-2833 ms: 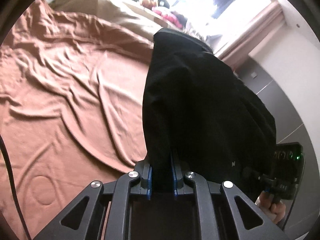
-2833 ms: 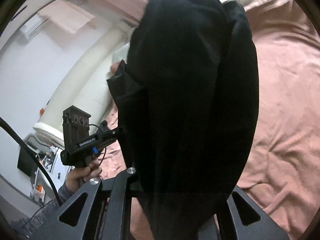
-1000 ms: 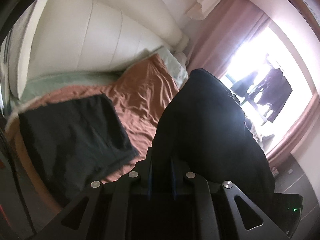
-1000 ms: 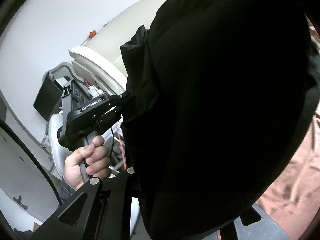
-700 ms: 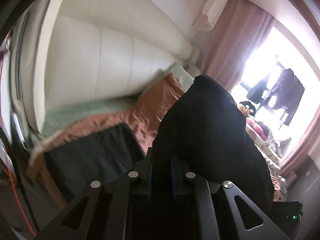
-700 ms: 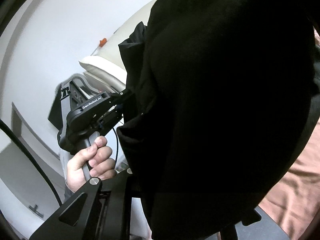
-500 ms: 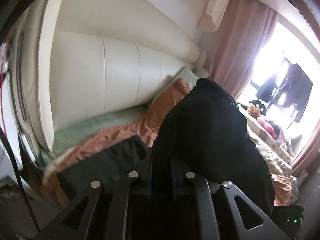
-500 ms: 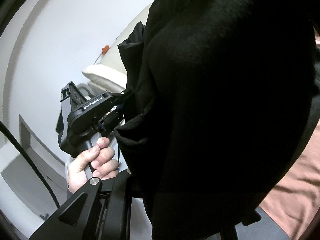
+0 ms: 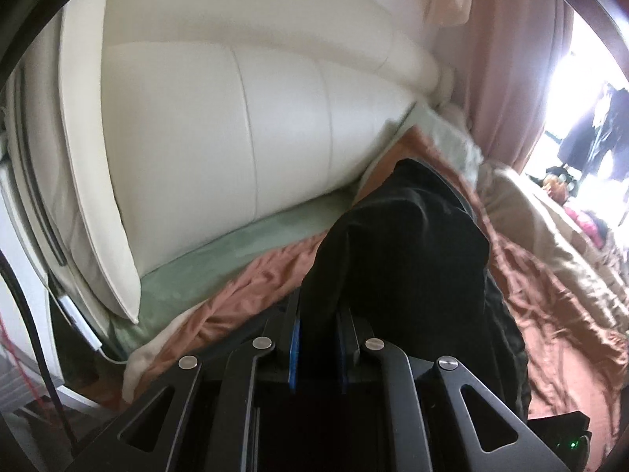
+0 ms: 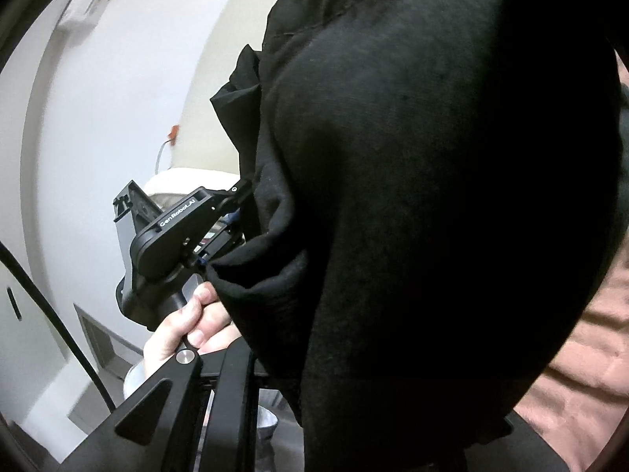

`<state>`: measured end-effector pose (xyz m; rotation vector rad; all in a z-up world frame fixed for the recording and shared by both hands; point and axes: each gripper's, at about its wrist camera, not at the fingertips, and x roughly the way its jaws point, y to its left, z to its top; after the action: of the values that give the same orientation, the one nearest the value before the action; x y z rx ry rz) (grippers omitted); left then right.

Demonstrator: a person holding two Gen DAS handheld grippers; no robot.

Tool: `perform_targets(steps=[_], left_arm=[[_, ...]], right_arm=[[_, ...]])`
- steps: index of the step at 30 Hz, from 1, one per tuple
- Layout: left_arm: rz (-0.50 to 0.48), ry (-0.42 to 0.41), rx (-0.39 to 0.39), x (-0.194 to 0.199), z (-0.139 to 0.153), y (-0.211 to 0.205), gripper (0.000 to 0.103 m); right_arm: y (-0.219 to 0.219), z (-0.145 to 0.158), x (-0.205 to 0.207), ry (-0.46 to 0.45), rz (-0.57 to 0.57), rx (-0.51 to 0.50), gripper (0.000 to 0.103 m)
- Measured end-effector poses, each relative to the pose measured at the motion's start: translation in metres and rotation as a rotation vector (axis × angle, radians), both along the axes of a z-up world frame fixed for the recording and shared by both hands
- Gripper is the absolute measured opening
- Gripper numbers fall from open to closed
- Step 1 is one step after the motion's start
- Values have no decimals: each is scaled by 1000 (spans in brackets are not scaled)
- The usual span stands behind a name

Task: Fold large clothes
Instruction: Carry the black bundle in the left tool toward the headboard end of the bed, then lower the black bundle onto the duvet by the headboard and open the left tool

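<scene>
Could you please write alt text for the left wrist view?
The left hand-held gripper is clamped on a black garment that drapes forward over a bed with a rust-brown sheet. A cream padded headboard rises behind; pink curtains frame a bright window.

"GenRobot.AI" is printed on the left hand-held gripper (image 10: 236,212) body.

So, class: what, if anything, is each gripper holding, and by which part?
The left gripper pinches a fold of the black garment. The right gripper's fingertips are hidden under that cloth, so its hold cannot be told.
</scene>
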<state>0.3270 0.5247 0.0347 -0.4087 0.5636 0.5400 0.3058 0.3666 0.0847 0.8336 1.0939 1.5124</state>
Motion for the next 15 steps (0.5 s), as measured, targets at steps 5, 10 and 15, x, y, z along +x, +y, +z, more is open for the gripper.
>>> perform_targets(steps=[5,10,15], left_arm=[[39,18,-39,10,-37,21,15],[66,26,-90,22,-74,34,20],[83,22,-91,9,-78,24,42]], right_arm=[[47,-21,6,13,8,-43,14],[91,-26,13,-21,-46,-221,30],[112,-25,20,-40,-106,-278,37]])
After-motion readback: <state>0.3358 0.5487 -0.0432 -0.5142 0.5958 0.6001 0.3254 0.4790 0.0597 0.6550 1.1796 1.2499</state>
